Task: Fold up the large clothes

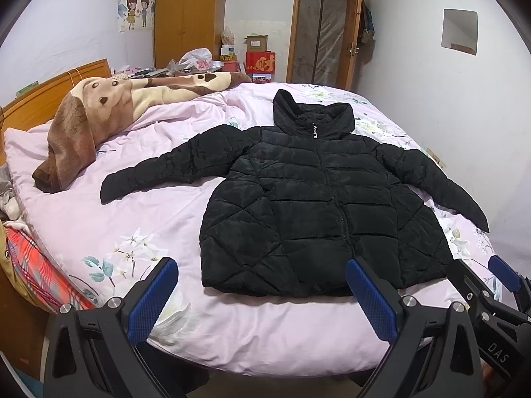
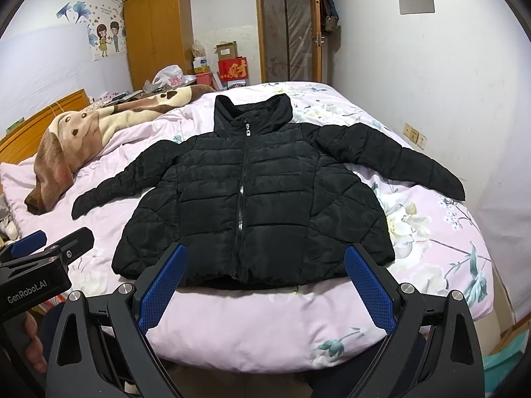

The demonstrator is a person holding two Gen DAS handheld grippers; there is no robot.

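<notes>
Across the middle of the bed (image 1: 232,331) the black jacket (image 1: 315,205) lies flat, zipped, sleeves spread (folding seemingly not begun), while left gripper (image 1: 265,298) and right gripper (image 2: 265,285) hover wide open, empty, near its hem, probably needing a sleeve first.

Blk jacket (image 1: 318,199) flat on bed (image 1: 132,225)

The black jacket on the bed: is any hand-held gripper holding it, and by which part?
Nothing is held. The left hand-held gripper and the right hand-held gripper are both open, apart from the black jacket.

Black left gripper (image 1: 262,293), blue textured pads (image 1: 151,301), silver screws, possibly bare skin
</notes>
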